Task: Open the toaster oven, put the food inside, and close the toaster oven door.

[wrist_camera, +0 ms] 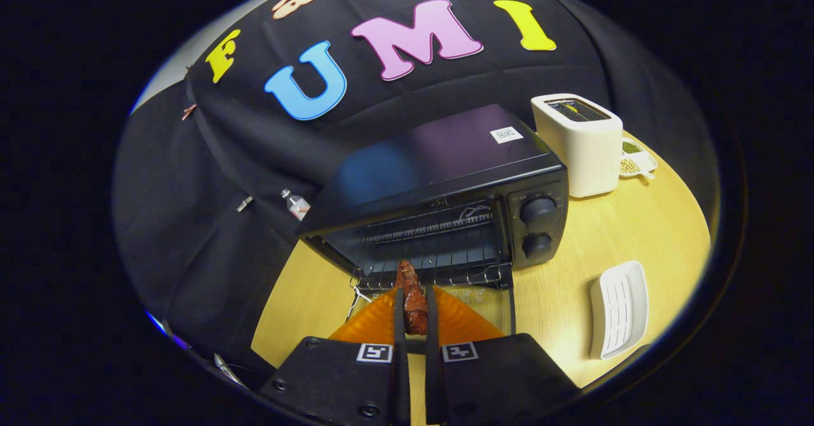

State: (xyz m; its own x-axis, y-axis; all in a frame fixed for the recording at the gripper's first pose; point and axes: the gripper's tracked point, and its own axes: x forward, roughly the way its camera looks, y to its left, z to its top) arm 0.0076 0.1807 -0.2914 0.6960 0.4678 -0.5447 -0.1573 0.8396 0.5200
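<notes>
A pale wooden counter [636, 235] stands before the black cloth wall of the booth, and on it sits the black toaster oven [445, 184] with its door [489, 299] already folded down flat toward the camera. To one side of the oven there is a white toaster [582, 146], behind it a small dish with seeds [636, 159], and nearer a white ridged tray [620, 308]. The gripper [415, 315] has its jaws together on the food [412, 295], a long reddish-brown piece that looks like grilled meat or sausage, held lengthwise with its far end reaching over the edge of the wire rack [439, 248]. I judge the food to be light, a little soft and perhaps greasy, so it may slip or bend; a hold near its middle, not too strong, seems best. The gripper points almost level and straight into the oven mouth, centred over the open door, above an orange surface [375, 321].
</notes>
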